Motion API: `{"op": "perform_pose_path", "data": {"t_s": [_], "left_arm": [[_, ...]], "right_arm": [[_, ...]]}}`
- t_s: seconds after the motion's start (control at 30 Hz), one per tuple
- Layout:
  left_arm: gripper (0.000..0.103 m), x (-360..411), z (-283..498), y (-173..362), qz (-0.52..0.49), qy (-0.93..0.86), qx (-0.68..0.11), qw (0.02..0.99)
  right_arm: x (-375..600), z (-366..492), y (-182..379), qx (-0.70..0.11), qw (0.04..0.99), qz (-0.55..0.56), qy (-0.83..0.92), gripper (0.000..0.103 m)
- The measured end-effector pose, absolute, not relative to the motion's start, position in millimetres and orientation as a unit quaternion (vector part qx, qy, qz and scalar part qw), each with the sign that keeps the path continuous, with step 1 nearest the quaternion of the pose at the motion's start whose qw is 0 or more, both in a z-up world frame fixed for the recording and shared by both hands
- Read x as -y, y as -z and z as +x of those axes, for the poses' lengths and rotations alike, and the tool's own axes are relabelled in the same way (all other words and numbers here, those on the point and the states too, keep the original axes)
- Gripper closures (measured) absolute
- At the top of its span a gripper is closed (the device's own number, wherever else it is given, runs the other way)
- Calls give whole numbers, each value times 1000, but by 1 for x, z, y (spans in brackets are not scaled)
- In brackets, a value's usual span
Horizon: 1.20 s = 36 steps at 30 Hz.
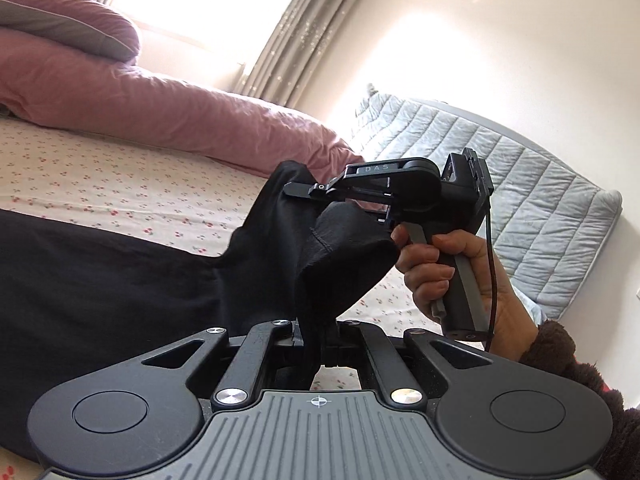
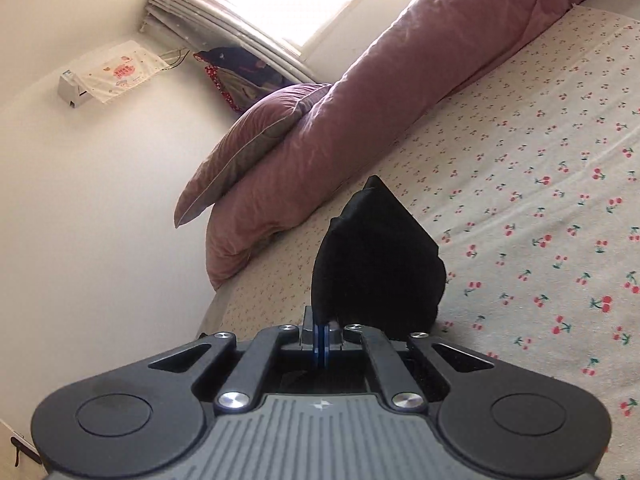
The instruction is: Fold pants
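Black pants lie across the cherry-print bed sheet, with one end lifted off the bed. My left gripper is shut on a lifted fold of the pants at the bottom centre of the left wrist view. My right gripper shows in the same view, held by a hand, shut on another corner of the pants higher up. In the right wrist view my right gripper is shut on the black pants, which bunch up ahead of the fingers above the sheet.
A pink duvet and pillow lie along the far side of the bed. A grey quilted cover lies at the right end. The duvet, a pillow and a wall show in the right wrist view.
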<state>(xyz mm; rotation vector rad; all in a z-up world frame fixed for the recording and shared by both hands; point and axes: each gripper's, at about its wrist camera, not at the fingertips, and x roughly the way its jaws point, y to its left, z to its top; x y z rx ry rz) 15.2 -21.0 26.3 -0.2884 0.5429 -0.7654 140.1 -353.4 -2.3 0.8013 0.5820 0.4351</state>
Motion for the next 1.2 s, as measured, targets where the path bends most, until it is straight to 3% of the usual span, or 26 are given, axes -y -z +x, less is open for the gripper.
{"op": "perform_pose_path", "data": {"t_s": [0.4,0.57,0.6,0.67,0.73,0.83,0.9,0.97,1.1,1.2], "left_arm": [[102,-72,27,-2,-192,263,-319,890],[99,-98,33,21,-201,218,-375,878],[95,-101,34,24,-202,212,-384,875],[90,-105,34,27,-195,200,-400,873],[86,-110,30,27,-175,203,-405,874],[66,-111,22,15,-126,201,-392,889],[40,-113,13,4,-94,199,-373,901],[31,-115,6,-8,-70,201,-350,912],[20,-122,2,-32,-47,202,-310,928],[20,-121,21,-40,-39,207,-304,929]], "right_arm": [[236,200,7,-338,848,316,-258,100],[204,213,21,-361,848,288,-261,86],[200,213,23,-363,847,287,-263,84],[195,213,25,-364,844,291,-266,67],[195,211,24,-357,847,294,-262,58],[199,206,21,-353,853,287,-256,55],[208,200,19,-350,858,283,-248,51],[216,192,17,-346,868,269,-235,39],[229,173,18,-345,886,230,-207,36],[236,160,23,-352,887,220,-201,35]]}}
